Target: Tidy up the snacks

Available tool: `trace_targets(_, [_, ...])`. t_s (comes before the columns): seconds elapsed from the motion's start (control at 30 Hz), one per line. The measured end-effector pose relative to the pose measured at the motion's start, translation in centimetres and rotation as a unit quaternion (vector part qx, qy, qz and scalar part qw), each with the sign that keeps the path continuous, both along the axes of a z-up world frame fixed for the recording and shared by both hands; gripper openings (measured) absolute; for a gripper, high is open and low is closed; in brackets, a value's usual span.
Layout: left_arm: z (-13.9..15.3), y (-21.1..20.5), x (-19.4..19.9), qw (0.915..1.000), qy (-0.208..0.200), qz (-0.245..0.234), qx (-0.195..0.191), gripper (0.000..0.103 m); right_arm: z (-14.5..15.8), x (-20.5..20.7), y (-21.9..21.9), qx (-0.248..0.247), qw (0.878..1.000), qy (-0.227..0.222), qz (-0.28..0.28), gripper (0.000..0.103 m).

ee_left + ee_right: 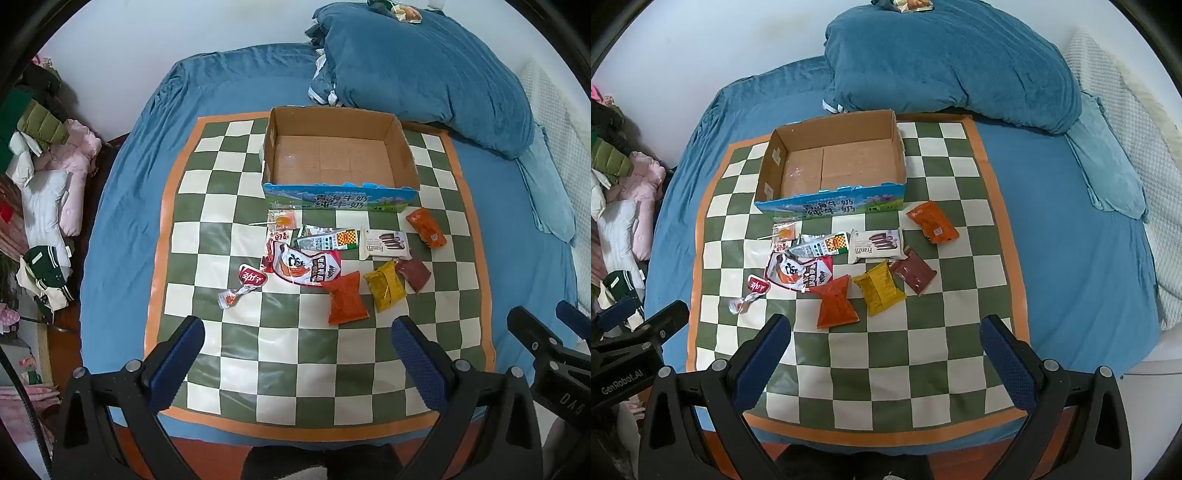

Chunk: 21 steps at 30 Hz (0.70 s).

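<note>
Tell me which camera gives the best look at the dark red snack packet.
The right wrist view: the dark red packet lies near the middle there, whole and unblocked, beside the yellow packet. The left wrist view shows it too, further right, more squeezed.

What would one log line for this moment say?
phase: start | box: empty | snacks: loose on mat, none packed | left gripper: jaws open, holding nothing | right gripper: jaws open, holding nothing

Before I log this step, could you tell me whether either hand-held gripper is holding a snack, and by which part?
Nothing is held. The left hand-held gripper and right hand-held gripper are both open above the checkered mat, with no snack between their fingers.
</note>
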<state>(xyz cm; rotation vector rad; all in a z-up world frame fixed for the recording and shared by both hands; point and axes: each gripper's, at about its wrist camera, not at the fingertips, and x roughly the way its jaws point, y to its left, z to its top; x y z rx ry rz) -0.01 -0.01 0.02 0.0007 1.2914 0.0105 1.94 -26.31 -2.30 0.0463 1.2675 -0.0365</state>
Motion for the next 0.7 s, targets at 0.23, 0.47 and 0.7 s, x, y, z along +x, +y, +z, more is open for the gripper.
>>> trace_targets(0.23, [-0.1, -0.1, 0.0, 1.0, 0.0, 0.002, 0.002, 0.103, 0.3, -0.4, -0.1, 0.001, 1.0, 0.001, 0.003, 0.103])
trace_targets(0.47, [0.3, -0.5, 0.2, 1.0, 0.003, -0.002, 0.002, 0.103, 0.4, -0.8, -0.3, 0.0, 1.0, -0.004, 0.002, 0.103])
trace_targets(0.7, [0.6, -1.2, 0.7, 1.0, 0.001, -0.002, 0.005, 0.103, 0.6, -0.8, -0.4, 0.0, 1.0, -0.005, -0.001, 0.103])
